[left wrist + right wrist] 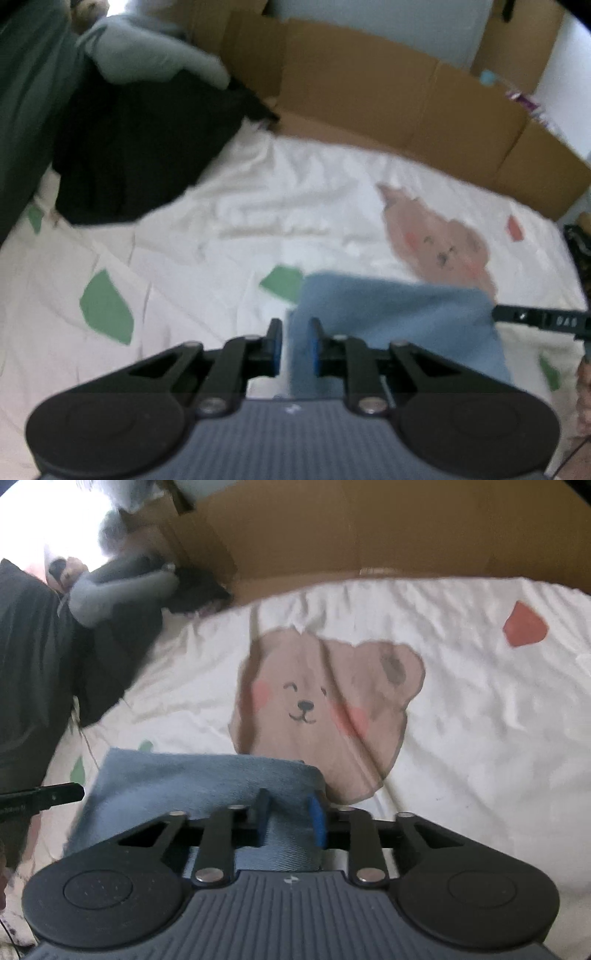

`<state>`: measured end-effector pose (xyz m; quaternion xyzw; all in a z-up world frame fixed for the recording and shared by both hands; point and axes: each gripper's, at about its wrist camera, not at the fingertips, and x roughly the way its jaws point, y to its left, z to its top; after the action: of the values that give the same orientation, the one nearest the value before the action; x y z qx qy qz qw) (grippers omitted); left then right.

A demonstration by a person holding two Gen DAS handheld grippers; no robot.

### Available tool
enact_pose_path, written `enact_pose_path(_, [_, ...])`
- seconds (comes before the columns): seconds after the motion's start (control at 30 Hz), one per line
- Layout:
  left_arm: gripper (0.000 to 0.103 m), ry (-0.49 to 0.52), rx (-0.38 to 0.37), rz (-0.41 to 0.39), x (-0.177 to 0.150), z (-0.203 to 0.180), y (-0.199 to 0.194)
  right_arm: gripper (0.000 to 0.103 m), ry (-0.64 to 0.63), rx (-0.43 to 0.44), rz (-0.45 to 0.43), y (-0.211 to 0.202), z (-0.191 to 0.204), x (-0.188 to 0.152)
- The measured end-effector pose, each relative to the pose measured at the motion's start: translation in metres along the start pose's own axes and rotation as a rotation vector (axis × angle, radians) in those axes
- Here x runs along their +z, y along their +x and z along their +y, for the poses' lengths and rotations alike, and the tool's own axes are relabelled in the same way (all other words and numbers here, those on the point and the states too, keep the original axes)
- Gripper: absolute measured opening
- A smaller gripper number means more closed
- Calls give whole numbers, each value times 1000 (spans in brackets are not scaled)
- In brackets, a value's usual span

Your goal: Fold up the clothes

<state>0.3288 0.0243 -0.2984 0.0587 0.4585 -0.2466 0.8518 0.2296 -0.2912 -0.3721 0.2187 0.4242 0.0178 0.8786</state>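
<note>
My 2 grippers hold 1 blue garment (192, 775) over a white bedsheet (258, 192) printed with a bear face (314, 701). The left gripper (295, 345) is clamped on the garment's left edge, its blue pads pinching a band of cloth that runs up between them. The right gripper (288, 819) has its jaws drawn in on a thick bunch of the same cloth at the right edge, the fabric folded over the fingertips and filling the gap. The garment hangs between both tools at the near side of the bed, its far fold just touching the bear print.

My worry is the right side: that bunched hold looks bulky, and I judge a pull apart could slide it free and drop the corner, spoiling the fold. Uneven tension would also skew the crease.

Open sheet lies far and right of the garment, so I have room to lay it flat there. A dark clothes pile (140, 147) crowds the far left, and a cardboard wall (406, 103) closes off the far edge; I would keep clear of both.
</note>
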Motion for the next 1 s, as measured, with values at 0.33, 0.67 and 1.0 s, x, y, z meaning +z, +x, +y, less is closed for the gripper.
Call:
enact_pose_path(0.33, [17,85,-63,16,4,-31,33,17,-130,3,34,20,22,-3])
enact_pose_path(0.67, [6,57,-5,11,0,-22,57,15,-128,14,43,35,19,-6])
enact_pose_path(1.0, [34,78,19,18,-18,-20,27,31,-91,38,55,-3,3,-23])
